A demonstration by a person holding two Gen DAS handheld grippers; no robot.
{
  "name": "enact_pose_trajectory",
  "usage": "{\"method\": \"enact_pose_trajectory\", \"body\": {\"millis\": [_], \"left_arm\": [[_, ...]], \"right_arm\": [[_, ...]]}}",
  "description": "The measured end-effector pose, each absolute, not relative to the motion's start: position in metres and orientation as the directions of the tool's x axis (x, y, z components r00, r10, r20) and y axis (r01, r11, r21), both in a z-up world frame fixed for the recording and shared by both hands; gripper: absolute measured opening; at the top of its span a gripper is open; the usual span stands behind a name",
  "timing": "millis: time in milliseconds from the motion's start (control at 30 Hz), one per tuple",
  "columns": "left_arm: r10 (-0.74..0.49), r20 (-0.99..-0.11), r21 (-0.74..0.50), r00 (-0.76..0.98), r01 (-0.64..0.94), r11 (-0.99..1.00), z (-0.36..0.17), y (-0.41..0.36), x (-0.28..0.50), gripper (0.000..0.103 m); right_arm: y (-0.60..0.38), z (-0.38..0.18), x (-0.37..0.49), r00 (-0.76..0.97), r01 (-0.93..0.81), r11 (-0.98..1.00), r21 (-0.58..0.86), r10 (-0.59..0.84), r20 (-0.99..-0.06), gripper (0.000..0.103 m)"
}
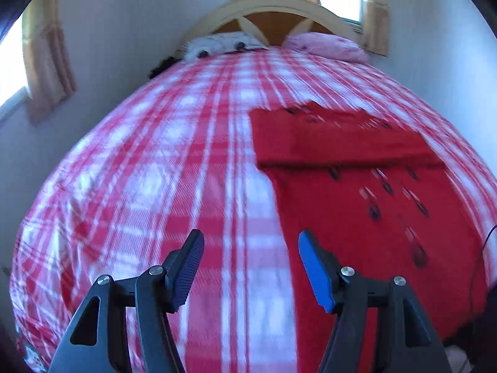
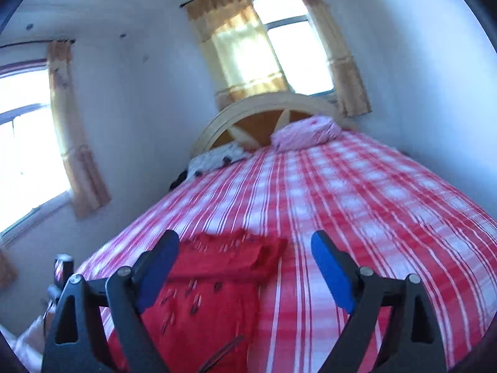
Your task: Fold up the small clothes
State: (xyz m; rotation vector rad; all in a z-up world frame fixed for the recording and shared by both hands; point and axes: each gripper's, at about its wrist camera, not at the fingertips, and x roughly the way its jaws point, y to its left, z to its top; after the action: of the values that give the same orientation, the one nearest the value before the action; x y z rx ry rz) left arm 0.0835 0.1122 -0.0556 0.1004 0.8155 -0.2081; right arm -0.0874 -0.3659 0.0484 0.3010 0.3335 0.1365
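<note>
A red garment (image 1: 366, 186) with small dark marks lies flat on the red and white checked bedspread (image 1: 155, 171), its far end folded over itself. In the left wrist view it lies right of centre. My left gripper (image 1: 251, 242) is open and empty above the bedspread, just left of the garment's near edge. In the right wrist view the garment (image 2: 211, 289) lies at lower left. My right gripper (image 2: 245, 242) is open and empty above the garment's right edge. Both views are blurred by motion.
A wooden headboard (image 1: 273, 15) stands at the far end with a white patterned pillow (image 1: 220, 45) and a pink pillow (image 1: 326, 45). Curtained windows (image 2: 273, 56) are behind and to the left. Walls close in on both sides of the bed.
</note>
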Motion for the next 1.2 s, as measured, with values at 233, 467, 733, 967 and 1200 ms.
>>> {"method": "enact_pose_trajectory", "body": {"millis": [233,467,733,967,1200], "left_arm": [[-0.222,-0.816,-0.025,0.534,0.351,0.936,-0.101,0.092,0.029,0.064],[-0.23,-0.83,-0.015,0.508,0.392,0.92,-0.115,0.077,0.011,0.064],[-0.2,-0.811,0.001,0.55,0.343,0.939,-0.104,0.105,0.018,0.064],[-0.271,-0.792,-0.063,0.547,0.368,0.928,-0.089,0.109,0.012,0.064],[-0.282,-0.847,-0.064,0.45,0.44,0.896,-0.119,0.08,-0.013,0.064]], "right_arm": [[-0.341,-0.027,-0.118,0.816,-0.123,0.935,0.333,0.286,-0.502,0.087],[-0.345,-0.063,-0.129,0.759,-0.093,0.865,0.493,0.382,-0.528,0.05],[-0.436,0.106,-0.297,0.993,0.04,0.909,0.415,0.008,-0.114,0.075],[-0.418,0.09,-0.281,0.954,0.111,0.944,0.31,-0.013,-0.3,0.08],[-0.358,-0.062,-0.145,0.751,0.019,0.894,0.448,0.283,-0.597,0.046]]}}
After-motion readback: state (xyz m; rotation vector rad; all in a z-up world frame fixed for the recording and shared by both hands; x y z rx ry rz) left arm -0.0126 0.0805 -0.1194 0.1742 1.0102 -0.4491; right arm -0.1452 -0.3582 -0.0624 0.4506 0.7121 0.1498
